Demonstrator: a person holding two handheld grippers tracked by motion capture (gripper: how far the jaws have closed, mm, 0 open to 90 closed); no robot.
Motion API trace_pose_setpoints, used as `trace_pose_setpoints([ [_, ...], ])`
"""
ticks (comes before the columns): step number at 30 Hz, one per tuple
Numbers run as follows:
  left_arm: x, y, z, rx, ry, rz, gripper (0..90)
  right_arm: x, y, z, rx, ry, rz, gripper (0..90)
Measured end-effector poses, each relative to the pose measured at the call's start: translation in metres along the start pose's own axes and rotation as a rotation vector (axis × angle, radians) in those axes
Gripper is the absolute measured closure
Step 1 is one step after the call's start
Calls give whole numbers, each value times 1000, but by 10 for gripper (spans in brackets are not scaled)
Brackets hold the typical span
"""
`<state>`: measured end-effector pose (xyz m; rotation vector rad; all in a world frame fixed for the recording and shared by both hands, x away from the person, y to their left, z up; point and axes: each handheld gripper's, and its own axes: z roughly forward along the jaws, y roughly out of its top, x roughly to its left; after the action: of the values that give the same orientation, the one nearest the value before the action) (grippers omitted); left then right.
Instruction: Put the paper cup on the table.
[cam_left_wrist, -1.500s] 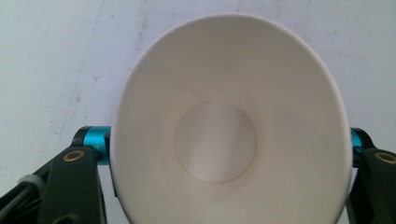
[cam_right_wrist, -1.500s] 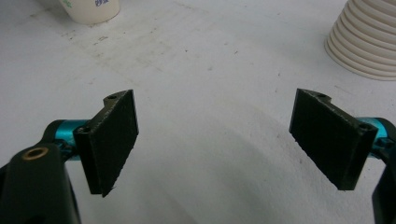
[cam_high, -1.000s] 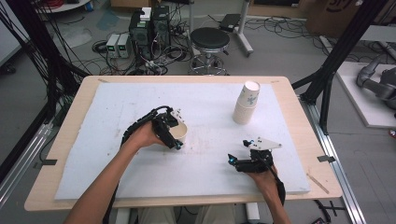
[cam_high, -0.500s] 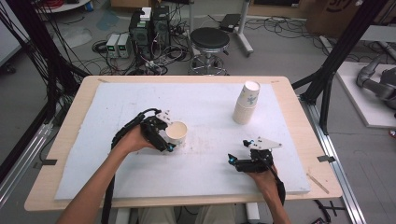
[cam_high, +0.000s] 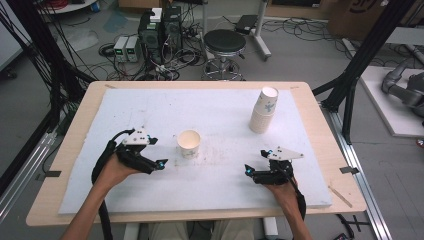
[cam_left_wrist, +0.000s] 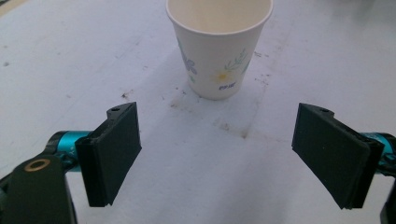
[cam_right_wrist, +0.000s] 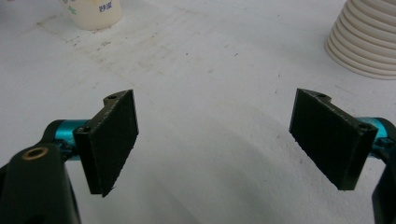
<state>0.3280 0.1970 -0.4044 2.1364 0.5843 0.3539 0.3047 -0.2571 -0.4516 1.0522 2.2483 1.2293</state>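
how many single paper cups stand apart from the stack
1: the white floral paper cup stands upright mid-table, apart from the stack of white paper cups at the far right, which may hide others.

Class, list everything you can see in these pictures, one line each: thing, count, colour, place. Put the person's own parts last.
Single paper cup: 1, cream with a flower print, upright on the mat, left of middle.
Stack of paper cups: 1 stack, cream, upright near the mat's far right.
Mat: 1, white, stained, covering most of the table.
Table: 1, pale wood.
Stool: 1, black seat, on the floor beyond the table.
Electronic boxes: several, dark and grey, with cables on the floor.
Left gripper: 1, black, jaws open, just left of the single paper cup.
Right gripper: 1, black, jaws open, on the mat's near right.
Forearms: 2, entering from the bottom.
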Motion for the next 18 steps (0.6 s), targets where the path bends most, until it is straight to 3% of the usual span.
trace_pose_setpoints([
  [4, -8, -21, -9, -61, 60, -40, 164, 0, 0, 0, 1, 0, 1, 160],
  [8, -11, -43, -17, -159, 123, -129, 164, 0, 0, 0, 0, 3, 3, 160],
  [10, -15, -51, -19, -203, 156, -155, 164, 0, 0, 0, 0, 7, 0, 160],
  [15, -22, -64, -22, -276, 222, -187, 163, 0, -1, -1, -11, 14, -1, 159],
  [18, -23, -67, -23, -281, 232, -188, 162, 0, -1, -2, -22, 12, -13, 160],
])
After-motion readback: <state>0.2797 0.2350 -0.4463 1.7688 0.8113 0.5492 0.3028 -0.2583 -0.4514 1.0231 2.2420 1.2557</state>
